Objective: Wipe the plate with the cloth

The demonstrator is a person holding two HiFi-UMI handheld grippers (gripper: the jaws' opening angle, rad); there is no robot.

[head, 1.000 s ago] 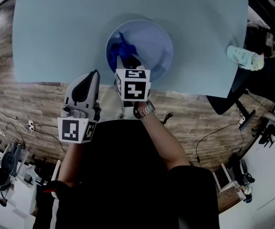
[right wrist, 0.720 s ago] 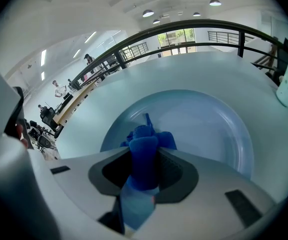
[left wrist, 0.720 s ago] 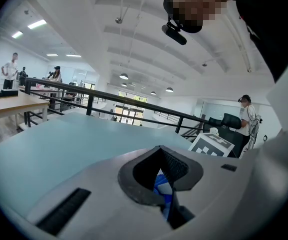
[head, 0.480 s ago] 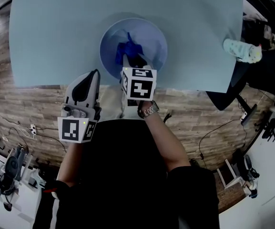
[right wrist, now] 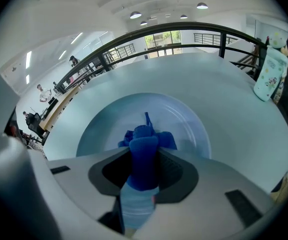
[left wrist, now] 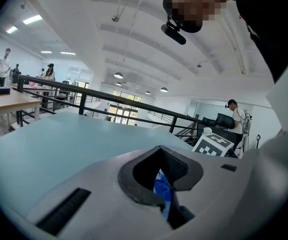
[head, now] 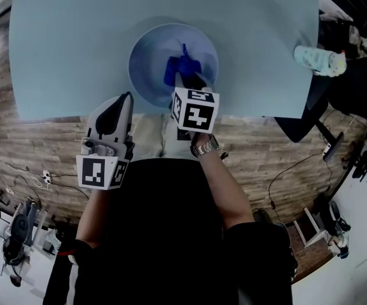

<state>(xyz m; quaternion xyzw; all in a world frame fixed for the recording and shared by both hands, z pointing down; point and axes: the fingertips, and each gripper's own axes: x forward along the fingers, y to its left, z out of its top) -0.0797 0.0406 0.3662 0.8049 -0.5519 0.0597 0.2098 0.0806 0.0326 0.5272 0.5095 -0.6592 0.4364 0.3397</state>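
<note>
Pinching the soft, probably light cloth (right wrist: pixel 143 154) by its bunched middle, the right gripper (head: pixel 186 81) holds it on the slick-looking plate (head: pixel 146 59); the left gripper (head: pixel 124 101) rests closed.

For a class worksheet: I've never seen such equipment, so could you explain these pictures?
No robot here: a person holds a two-jaw gripper in each hand. One picture comes from a head camera looking down, the others from cameras riding on each gripper. On the pale blue table sit a plate and, at the right edge, a pouch. The right gripper is clamped on a blue cloth in the plate. The left gripper hovers at the near edge, jaws together.
</note>
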